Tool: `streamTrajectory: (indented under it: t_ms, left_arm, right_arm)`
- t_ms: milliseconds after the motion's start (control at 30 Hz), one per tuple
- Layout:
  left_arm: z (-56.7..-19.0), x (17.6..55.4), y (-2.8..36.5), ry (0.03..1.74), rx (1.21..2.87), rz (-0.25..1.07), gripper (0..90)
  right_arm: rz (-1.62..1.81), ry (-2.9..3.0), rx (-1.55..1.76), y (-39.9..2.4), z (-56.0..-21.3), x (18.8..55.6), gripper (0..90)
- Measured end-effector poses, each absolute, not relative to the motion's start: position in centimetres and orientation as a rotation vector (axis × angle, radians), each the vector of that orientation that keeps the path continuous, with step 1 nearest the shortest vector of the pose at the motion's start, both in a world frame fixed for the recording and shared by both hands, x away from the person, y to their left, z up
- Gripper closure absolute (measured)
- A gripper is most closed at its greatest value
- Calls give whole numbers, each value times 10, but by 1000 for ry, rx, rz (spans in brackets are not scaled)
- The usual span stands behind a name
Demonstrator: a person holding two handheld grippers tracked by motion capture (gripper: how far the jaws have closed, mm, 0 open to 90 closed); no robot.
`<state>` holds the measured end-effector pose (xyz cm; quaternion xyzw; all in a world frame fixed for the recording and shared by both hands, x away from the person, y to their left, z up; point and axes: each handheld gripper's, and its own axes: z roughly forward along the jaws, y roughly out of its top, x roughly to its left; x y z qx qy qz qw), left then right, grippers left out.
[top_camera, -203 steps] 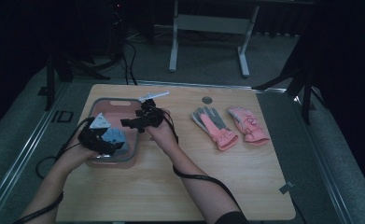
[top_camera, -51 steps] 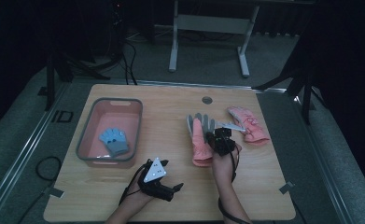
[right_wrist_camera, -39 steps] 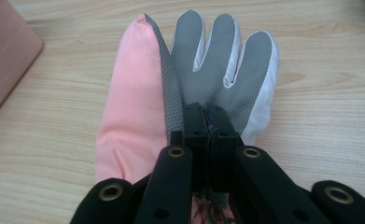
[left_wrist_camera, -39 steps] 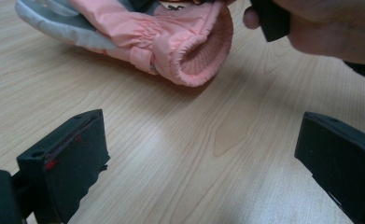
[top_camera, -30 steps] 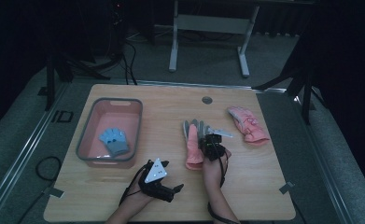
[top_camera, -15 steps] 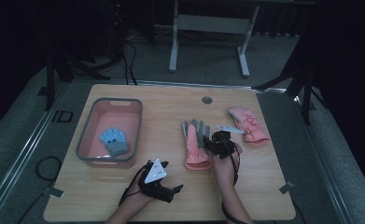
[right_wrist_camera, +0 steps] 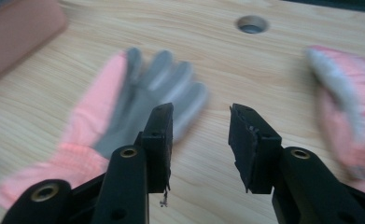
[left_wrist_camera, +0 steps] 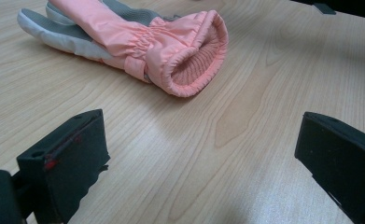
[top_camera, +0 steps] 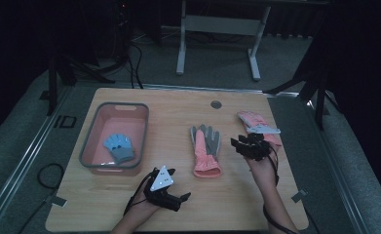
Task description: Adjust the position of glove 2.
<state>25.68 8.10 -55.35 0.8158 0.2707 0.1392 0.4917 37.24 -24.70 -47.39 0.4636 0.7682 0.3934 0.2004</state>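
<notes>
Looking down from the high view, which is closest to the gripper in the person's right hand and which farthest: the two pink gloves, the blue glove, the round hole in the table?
From the right gripper:
1. Pink glove at the right, just beyond it.
2. Pink and grey glove, mid-table, to its left.
3. Round hole, near the far edge.
4. Blue glove, in the pink bin at the left.

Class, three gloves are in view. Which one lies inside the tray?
The small blue glove. It lies in the pink tray; both pink gloves, middle and right, lie on the bare table.

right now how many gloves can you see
3: a small blue glove in the pink bin, a pink and grey glove mid-table, and another pink glove partly behind the right gripper. None else visible.
</notes>
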Motion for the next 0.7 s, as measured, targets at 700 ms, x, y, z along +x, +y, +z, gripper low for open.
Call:
streamTrajectory:
  t_ms: [700]
  left_arm:
    - [-554, 254, 85, 660, 1973, 334, 27]
  right_arm:
    - [1066, 2101, 1264, -347, -467, 441, 587]
